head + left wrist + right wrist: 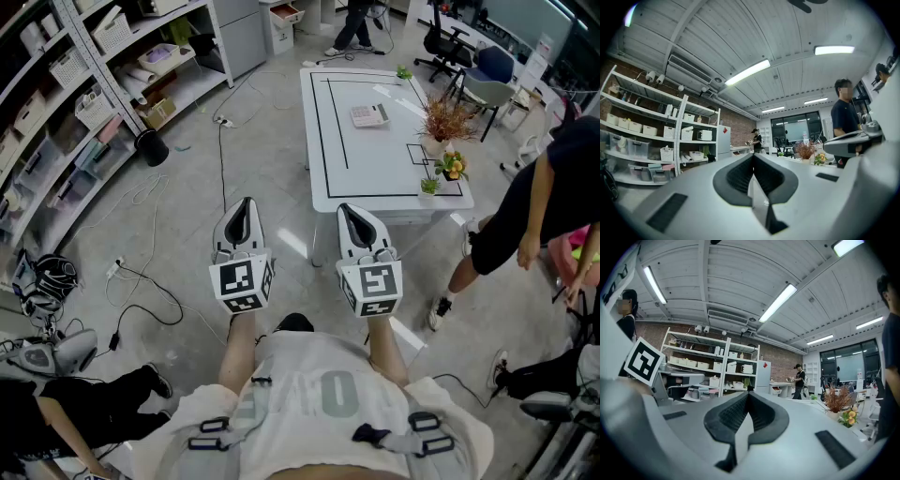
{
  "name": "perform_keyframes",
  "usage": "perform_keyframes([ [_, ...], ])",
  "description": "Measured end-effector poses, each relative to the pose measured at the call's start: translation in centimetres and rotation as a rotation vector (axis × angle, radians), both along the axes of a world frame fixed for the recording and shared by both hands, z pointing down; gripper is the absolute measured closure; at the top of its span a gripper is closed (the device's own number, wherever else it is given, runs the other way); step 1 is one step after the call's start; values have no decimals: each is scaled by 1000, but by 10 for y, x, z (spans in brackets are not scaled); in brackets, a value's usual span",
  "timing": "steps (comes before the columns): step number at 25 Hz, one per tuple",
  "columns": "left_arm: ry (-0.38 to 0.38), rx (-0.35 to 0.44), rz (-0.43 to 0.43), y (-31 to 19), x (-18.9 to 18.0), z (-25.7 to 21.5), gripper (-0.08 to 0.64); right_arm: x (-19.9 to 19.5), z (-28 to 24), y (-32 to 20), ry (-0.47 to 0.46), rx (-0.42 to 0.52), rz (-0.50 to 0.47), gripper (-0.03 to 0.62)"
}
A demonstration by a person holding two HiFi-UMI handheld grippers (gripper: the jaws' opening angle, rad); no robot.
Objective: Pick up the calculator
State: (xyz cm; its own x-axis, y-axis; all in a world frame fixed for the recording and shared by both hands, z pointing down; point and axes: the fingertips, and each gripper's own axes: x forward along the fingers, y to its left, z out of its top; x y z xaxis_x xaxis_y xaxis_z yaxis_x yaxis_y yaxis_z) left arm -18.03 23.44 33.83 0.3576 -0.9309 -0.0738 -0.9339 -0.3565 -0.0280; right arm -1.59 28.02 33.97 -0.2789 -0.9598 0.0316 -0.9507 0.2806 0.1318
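Note:
The calculator [369, 115] lies on the far part of the white table [361, 159], light grey with a pale keypad. My left gripper [244, 215] and right gripper [354, 219] hang side by side over the floor, well short of the table's near edge. Both point level and both are shut with nothing between the jaws. In the left gripper view the jaws [753, 158] meet at the tips; in the right gripper view [748, 396] they meet too. Neither gripper view shows the calculator.
Potted plants [444, 122] and small flowers [452, 166] stand on the table's right side. Shelving [84, 94] lines the left wall. Cables [150, 291] trail over the floor. A person [534, 206] stands right of the table; another sits at the lower left [66, 412].

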Motion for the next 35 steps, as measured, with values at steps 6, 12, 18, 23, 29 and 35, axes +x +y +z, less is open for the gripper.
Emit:
perform_keyframes([
  [6, 2, -6, -4, 4, -7, 2, 540, -10, 0, 2, 0, -9, -19, 586],
  [12, 4, -5, 0, 1, -9, 1, 540, -11, -2, 0, -55, -7, -26, 586],
  [18, -8, 13, 20, -2, -8, -6, 540, -8, -3, -7, -89, -6, -6, 586],
  [23, -7, -15, 14, 3, -21, 5, 540, -25, 13, -19, -126, -53, -30, 585],
  [29, -3, -4, -43, -21, -55, 19, 540, -59, 19, -49, -122, -55, -117, 584],
  [35, 17, 61, -115, -92, -96, 2, 540, -69, -4, -112, -86, 28, -121, 584],
])
